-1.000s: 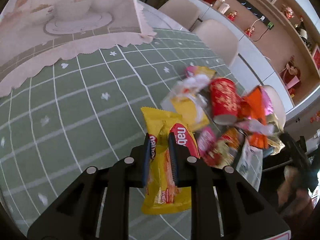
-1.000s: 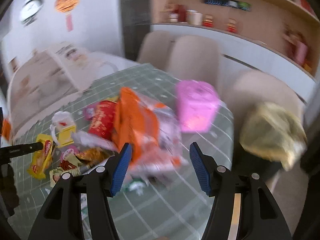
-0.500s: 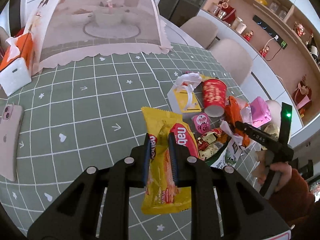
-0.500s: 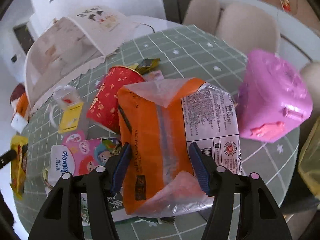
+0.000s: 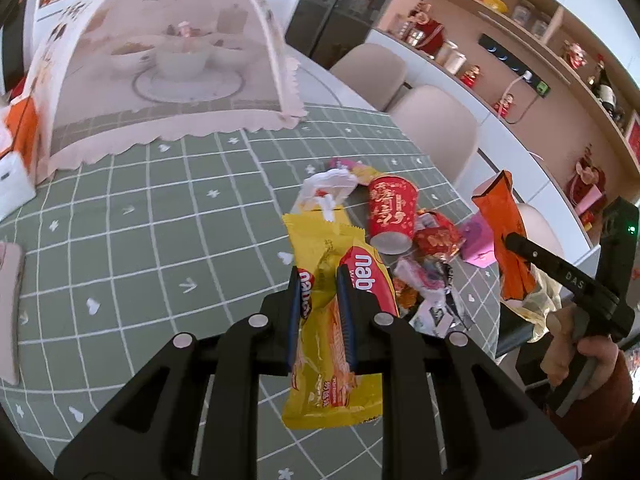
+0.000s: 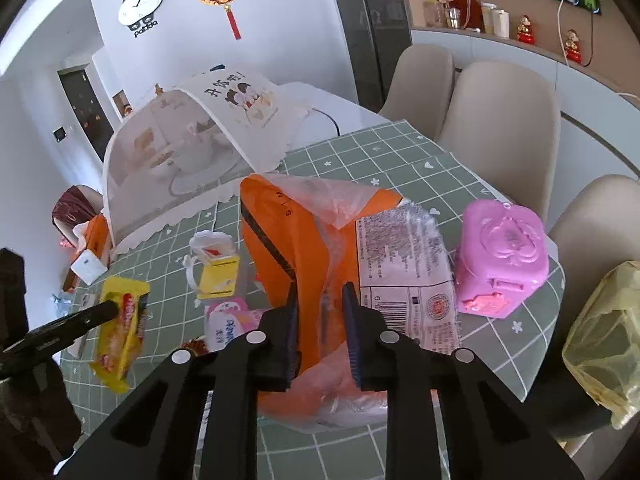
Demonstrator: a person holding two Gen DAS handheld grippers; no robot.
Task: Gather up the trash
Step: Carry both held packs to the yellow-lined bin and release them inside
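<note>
My left gripper (image 5: 322, 304) is shut on a yellow wafer wrapper (image 5: 332, 344) and holds it above the green checked tablecloth (image 5: 160, 248). The wrapper also shows in the right wrist view (image 6: 120, 332). My right gripper (image 6: 320, 312) is shut on an orange plastic bag (image 6: 292, 248) and holds it up off the table; the bag also shows in the left wrist view (image 5: 504, 232). A heap of trash lies by the table's edge: a red paper cup (image 5: 390, 216), a pink box (image 6: 500, 256), a tissue pack (image 6: 228, 324) and crumpled wrappers (image 5: 428, 280).
A mesh food cover (image 5: 160, 72) over dishes stands at the back. A bin with a yellow liner (image 6: 600, 336) sits beside the table edge. A phone (image 5: 10, 304) lies at the left. Beige chairs (image 6: 500, 120) stand behind the table.
My right gripper has shut on the orange bag and lifted it off the heap. My left gripper still holds the yellow wrapper and has lifted and turned a little.
</note>
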